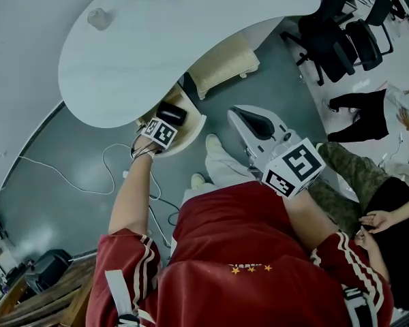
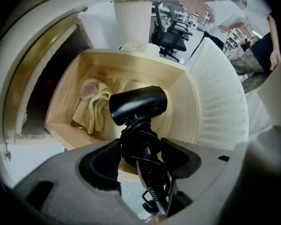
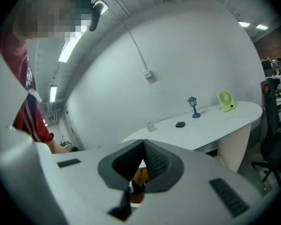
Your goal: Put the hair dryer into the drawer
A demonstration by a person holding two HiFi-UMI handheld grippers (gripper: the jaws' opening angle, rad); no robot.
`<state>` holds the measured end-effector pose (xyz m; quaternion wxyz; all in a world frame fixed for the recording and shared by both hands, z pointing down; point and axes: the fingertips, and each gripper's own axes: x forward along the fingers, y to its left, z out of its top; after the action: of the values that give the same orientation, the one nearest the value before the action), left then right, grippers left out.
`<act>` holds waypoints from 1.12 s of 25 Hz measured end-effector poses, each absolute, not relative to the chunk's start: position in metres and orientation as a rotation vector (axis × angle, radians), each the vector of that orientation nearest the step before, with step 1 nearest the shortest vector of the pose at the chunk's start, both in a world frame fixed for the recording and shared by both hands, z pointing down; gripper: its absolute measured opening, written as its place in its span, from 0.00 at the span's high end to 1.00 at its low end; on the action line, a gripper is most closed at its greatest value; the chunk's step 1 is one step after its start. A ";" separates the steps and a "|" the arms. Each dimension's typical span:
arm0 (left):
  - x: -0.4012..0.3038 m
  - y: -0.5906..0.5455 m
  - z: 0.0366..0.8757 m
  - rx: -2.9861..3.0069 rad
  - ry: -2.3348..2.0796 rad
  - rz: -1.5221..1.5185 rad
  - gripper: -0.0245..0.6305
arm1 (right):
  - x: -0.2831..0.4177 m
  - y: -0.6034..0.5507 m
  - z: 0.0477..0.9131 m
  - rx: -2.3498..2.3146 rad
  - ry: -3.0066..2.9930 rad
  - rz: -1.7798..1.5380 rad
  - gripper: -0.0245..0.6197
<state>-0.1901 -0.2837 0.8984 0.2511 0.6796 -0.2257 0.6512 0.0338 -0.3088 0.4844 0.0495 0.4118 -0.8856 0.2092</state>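
Though drawer (image 2: 131, 62) open, yellow cloth (image 2: 93, 110) inside.

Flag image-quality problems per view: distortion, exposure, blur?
Head view: wide-angle bend and a cool grey cast; the hair dryer is small and dark. Left gripper view: strong fisheye with black corners; the hair dryer is sharp but its black body shows little detail; the drawer is evenly lit. Right gripper view: fisheye bows the wall; the ceiling lights are blown out.

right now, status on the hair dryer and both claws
Left claw shut on hair dryer, at open drawer. Right claw shut, empty. Cloth in drawer.
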 end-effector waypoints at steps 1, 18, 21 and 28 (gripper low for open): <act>-0.189 -0.286 0.899 1.837 -0.643 1.755 0.55 | 0.034 -0.308 0.485 1.256 -2.696 0.638 0.95; -0.179 -0.331 0.895 1.736 -1.003 1.442 0.59 | 0.041 -0.313 0.496 1.253 -2.652 0.657 0.95; -0.178 -0.335 0.900 1.743 -1.044 1.429 0.59 | 0.041 -0.314 0.501 1.249 -2.645 0.665 0.95; -0.174 -0.342 0.915 1.732 -1.077 1.315 0.59 | 0.037 -0.311 0.505 1.238 -2.633 0.645 0.95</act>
<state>-0.1737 -0.3424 0.9151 0.3498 0.6687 -0.4159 0.5075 0.0370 -0.3105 0.5047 0.0808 0.4142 -0.8805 0.2159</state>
